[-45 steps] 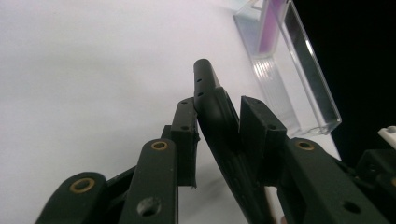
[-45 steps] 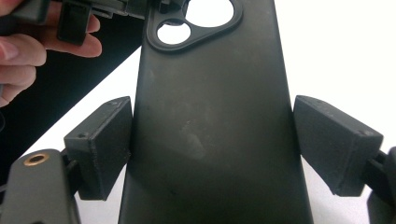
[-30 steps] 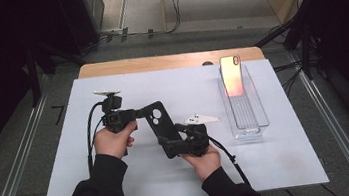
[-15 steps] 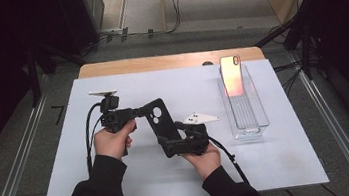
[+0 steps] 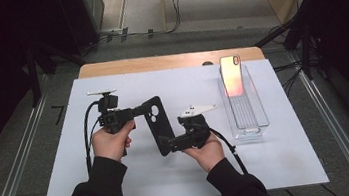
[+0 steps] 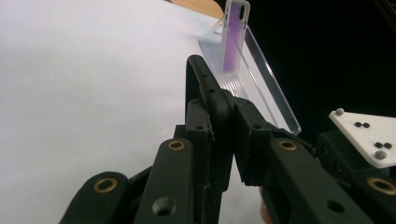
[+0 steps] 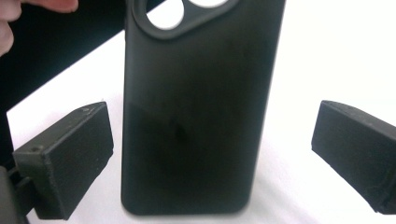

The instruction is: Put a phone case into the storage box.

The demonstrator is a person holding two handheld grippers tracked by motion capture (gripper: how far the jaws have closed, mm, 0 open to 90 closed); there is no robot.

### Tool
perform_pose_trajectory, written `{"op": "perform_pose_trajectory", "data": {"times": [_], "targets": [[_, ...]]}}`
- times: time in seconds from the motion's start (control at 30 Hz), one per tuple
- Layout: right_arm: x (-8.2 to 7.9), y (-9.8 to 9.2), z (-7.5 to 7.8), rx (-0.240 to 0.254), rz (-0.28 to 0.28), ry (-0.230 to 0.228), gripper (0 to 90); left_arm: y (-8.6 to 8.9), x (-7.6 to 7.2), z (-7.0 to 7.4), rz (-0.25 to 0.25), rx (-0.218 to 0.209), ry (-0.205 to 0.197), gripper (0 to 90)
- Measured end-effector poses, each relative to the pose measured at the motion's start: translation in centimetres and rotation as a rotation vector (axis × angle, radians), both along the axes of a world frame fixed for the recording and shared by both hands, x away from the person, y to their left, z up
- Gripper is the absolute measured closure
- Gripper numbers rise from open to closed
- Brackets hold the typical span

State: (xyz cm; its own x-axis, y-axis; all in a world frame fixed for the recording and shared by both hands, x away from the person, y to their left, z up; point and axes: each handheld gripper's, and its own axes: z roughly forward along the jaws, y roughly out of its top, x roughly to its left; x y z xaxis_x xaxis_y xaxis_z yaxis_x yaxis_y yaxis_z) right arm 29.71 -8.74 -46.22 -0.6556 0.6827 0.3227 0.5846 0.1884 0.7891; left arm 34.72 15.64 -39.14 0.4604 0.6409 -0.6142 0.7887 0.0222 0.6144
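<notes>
Jaws of the right gripper (image 7: 210,154) have just sprung apart off the black phone case (image 7: 196,102), left gripper (image 6: 219,135) clamped on it.

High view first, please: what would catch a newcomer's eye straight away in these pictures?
The black phone case, held above the middle of the white table: the left gripper is shut on its upper edge, while the right gripper has just been opening, its jaws wide on either side of the case. At the right, a phone stands upright in a clear tray.
</notes>
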Motion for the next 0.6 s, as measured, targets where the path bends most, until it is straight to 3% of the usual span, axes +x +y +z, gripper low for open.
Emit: {"op": "perform_pose_trajectory", "data": {"times": [0.13, 0.3, 0.43, 0.6], "targets": [[0.0, -0.8, 0.3, -0.015, 0.009, 0.024, 0.0, 0.0, -0.5, 0.3, 0.009, 0.014, -0.06, 78.1], [-0.3, -1.7, 0.8, -0.043, 0.04, 0.014, 0.0, 0.1, -0.9, 0.6, 0.01, 0.014, -0.128, 78.0], [-0.5, -2.3, 1.2, -0.038, 0.056, 0.01, 0.0, 0.1, -1.2, 0.6, 0.01, 0.021, -0.188, 78.0], [-0.8, -2.8, 1.5, -0.034, 0.069, -0.017, 0.0, 0.0, -1.5, 0.5, -0.004, 0.027, -0.228, 78.0]]}}
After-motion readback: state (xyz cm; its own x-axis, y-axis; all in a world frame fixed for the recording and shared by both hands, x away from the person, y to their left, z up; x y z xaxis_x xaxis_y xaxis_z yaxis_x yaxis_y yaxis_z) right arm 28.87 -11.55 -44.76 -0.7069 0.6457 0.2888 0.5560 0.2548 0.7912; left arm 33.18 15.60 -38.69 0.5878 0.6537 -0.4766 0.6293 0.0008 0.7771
